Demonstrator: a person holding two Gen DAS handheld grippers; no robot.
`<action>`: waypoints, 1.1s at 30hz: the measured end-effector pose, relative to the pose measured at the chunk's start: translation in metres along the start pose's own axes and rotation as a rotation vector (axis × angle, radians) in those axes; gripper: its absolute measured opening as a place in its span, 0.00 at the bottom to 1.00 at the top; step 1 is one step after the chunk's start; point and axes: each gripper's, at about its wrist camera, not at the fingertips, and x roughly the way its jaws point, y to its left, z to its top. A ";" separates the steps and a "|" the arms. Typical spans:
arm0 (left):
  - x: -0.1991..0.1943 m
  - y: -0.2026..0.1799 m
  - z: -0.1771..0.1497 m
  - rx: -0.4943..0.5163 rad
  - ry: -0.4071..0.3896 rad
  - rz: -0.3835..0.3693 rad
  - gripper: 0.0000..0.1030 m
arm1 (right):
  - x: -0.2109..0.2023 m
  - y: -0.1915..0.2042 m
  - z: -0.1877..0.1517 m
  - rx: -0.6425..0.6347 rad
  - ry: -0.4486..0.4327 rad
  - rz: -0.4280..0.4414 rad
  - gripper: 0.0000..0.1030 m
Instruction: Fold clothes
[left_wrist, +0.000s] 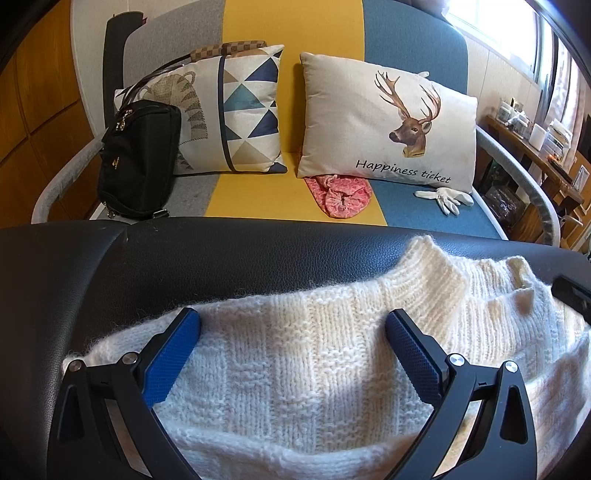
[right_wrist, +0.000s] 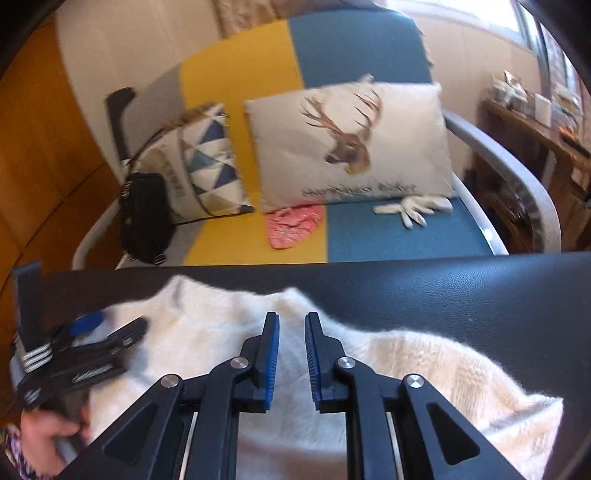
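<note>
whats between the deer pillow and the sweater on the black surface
In the left wrist view: a pink cloth and a white glove on the sofa seat, before the deer pillow; then bare black surface up to the sweater.

A black leather-textured surface (left_wrist: 258, 258) spans the foreground. A cream knitted sweater (left_wrist: 295, 362) lies directly on it, spread flat, with its ribbed collar toward the far edge. The rest of the dark surface around the sweater is bare.

daylight from window (left_wrist: 491, 22), glare | right view motion-blurred | fisheye edges
</note>
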 end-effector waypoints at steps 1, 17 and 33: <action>0.000 0.000 0.000 -0.001 0.000 -0.001 0.99 | 0.001 0.006 -0.002 -0.023 0.016 0.004 0.14; -0.001 0.000 0.000 -0.001 -0.002 0.001 0.99 | 0.028 -0.012 -0.020 0.072 0.055 -0.019 0.04; -0.002 -0.001 -0.001 0.001 -0.004 0.007 0.99 | 0.002 -0.051 -0.019 0.081 0.077 -0.066 0.12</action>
